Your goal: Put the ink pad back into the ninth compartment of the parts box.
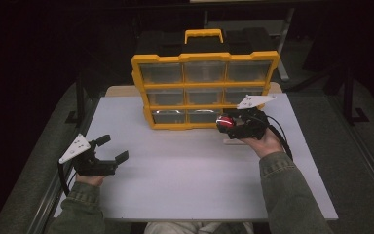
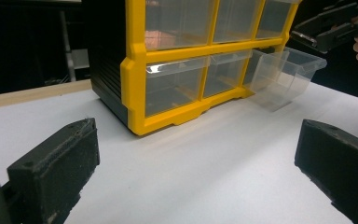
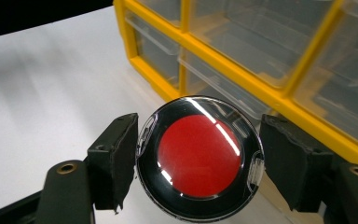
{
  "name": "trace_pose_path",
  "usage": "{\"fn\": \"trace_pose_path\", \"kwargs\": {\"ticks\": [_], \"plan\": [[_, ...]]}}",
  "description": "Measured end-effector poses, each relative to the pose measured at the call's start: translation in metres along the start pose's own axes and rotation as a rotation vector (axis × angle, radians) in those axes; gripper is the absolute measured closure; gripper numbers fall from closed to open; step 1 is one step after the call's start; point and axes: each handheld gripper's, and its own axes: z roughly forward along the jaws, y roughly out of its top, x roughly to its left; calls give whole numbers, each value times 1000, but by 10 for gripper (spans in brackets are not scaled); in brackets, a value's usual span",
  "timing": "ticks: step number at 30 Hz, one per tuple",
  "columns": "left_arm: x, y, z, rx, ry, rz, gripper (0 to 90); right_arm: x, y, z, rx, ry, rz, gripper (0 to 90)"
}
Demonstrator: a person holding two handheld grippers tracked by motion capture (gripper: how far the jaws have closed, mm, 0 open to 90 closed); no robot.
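A yellow-framed organizer [image 1: 204, 86] with clear drawers stands upright at the back of the white table [image 1: 185, 185]. Its bottom right drawer [image 2: 284, 74] is pulled out and looks empty. My right gripper [image 1: 225, 123] hovers in front of that corner, shut on a round disc [image 3: 199, 156] that has a red centre, a black rim and a glossy clear cover. The pads press the disc's left and right edges. Over the table's left part, my left gripper [image 1: 113, 147] is open with nothing between its fingers [image 2: 56, 168].
A black case with a yellow handle [image 1: 203, 35] sits behind the organizer. A wooden board edge [image 2: 32, 93] runs along the table's back. Dark floor and metal frame legs surround the table.
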Motion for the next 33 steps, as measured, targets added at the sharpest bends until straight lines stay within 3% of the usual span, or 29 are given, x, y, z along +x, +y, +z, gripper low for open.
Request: {"fn": "trace_pose_path", "kwargs": {"ticks": [15, 26, 30, 33], "plan": [[0, 0, 0, 3, 0, 1, 0, -23, -9, -5, 16, -59, 46, 288], [0, -1, 1, 6, -4, 3, 0, -41, -17, -4, 41, -88, 106, 288], [1, -1, 1, 6, -3, 0, 0, -42, -19, -2, 57, -95, 100, 284], [0, -1, 1, 6, -5, 1, 0, -42, -20, -2, 65, -109, 114, 189]]}}
